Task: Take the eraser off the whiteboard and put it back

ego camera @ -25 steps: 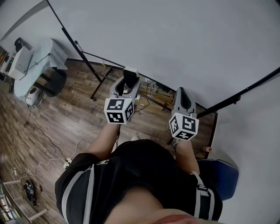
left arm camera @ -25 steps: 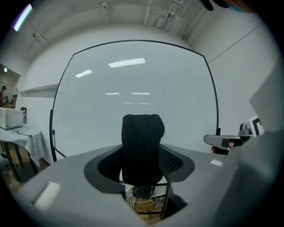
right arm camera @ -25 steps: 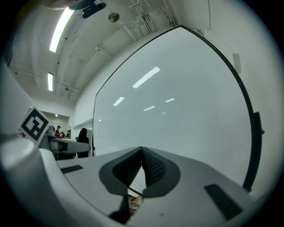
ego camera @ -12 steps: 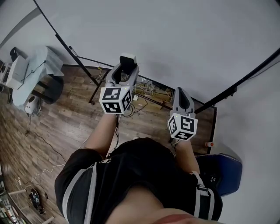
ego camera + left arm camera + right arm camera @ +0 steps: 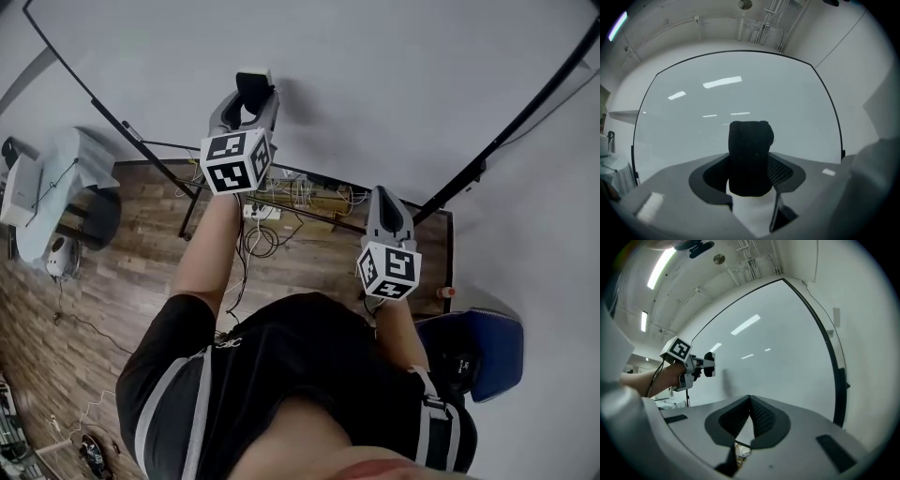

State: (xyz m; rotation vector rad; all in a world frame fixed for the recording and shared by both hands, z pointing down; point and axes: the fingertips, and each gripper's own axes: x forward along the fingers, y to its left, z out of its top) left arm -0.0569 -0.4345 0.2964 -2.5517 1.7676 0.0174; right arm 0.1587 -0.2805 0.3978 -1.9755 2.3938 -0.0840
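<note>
Eraser (image 5: 750, 159) held in left gripper (image 5: 251, 98), arm outstretched toward whiteboard (image 5: 394, 75).

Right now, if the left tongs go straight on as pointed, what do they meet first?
The whiteboard, most likely: the eraser gripped in the left tongs faces its bare surface head-on. Gap size unclear.

The black felt-faced eraser (image 5: 750, 157) sits between the jaws of the left gripper (image 5: 247, 94), just before the large white whiteboard (image 5: 394, 84). The right gripper (image 5: 384, 202) hangs lower, to its right. A tangle of cables (image 5: 305, 195) lies on the wooden plank floor (image 5: 122, 281) below the board.
</note>
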